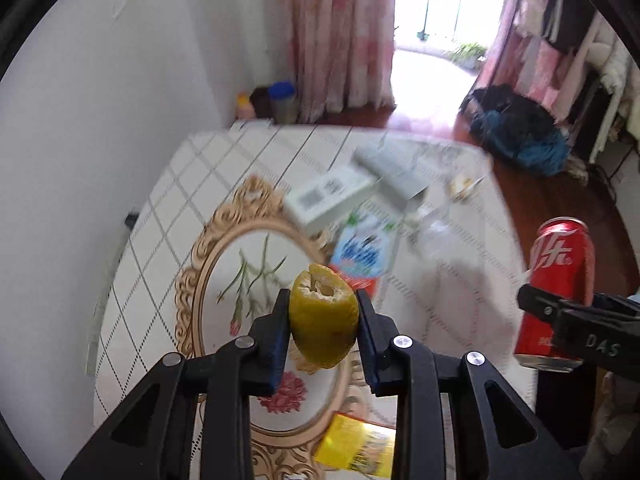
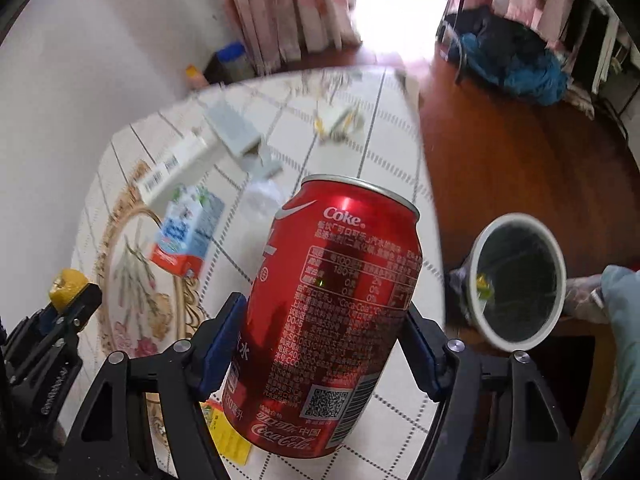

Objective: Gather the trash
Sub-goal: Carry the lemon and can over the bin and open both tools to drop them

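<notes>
Above a tabletop (image 1: 168, 216) with a white diamond-patterned cloth, the left gripper (image 1: 323, 312) has its fingers clamped on one yellow-green fruit peel (image 1: 323, 320), the right gripper (image 2: 326, 322) clamps one red Coke can (image 2: 332, 304), and one round bin (image 2: 518, 280) stands on the wooden floor (image 2: 520, 152) just beside.

The red can (image 2: 328, 316) read "Coke" near its top and "Coca-Cola" in script at its base, beside a QR code. The right tongs (image 1: 576, 320) carried the letters "DAS". Other packaging print was too blurred to read.
</notes>
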`<state>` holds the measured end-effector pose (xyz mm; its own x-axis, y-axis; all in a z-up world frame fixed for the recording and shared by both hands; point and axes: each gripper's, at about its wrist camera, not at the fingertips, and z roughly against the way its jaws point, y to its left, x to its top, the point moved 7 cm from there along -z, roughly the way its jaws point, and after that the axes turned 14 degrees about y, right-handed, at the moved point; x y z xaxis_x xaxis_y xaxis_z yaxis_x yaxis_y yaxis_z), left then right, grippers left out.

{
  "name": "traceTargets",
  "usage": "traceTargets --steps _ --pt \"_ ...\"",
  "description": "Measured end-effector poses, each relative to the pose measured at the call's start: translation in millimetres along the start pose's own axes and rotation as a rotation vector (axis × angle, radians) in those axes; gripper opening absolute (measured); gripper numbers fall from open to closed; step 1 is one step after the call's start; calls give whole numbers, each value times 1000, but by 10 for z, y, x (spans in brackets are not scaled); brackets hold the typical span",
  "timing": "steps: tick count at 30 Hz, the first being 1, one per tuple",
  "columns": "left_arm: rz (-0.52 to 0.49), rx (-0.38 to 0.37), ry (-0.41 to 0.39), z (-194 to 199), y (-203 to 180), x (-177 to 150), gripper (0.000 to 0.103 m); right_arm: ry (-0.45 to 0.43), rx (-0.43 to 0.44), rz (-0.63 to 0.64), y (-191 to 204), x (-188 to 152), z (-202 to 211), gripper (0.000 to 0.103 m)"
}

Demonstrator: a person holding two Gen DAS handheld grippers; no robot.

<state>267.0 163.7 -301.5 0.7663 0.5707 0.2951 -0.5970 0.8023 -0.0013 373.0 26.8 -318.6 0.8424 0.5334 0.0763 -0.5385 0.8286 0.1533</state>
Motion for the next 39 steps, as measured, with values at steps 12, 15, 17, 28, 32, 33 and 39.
traceTargets --steps 12,15,17,28,32,33,39 --pt "-205 -202 -106 817 -1545 343 27 -212 24 -130 -1277 18 1192 74" --pt "-250 -270 -69 739 -2007 372 27 -221 -5 -183 -1830 -25 1277 73" --pt "-277 -330 -10 590 -2389 376 27 -211 -40 -218 -2201 -55 1239 73" --pt "-368 -472 402 -820 -3859 237 32 40 -69 -360 -3799 -37 -46 73" --pt "-382 -444 505 -1181 -4116 196 46 117 -69 -372 -4039 114 -511 73" --pt "-386 -433 516 -1236 -4150 199 49 131 -66 -380 -4105 149 -605 73" --pt "-336 -388 505 -1356 -4035 292 93 236 -62 -416 -4341 236 -1125 82"
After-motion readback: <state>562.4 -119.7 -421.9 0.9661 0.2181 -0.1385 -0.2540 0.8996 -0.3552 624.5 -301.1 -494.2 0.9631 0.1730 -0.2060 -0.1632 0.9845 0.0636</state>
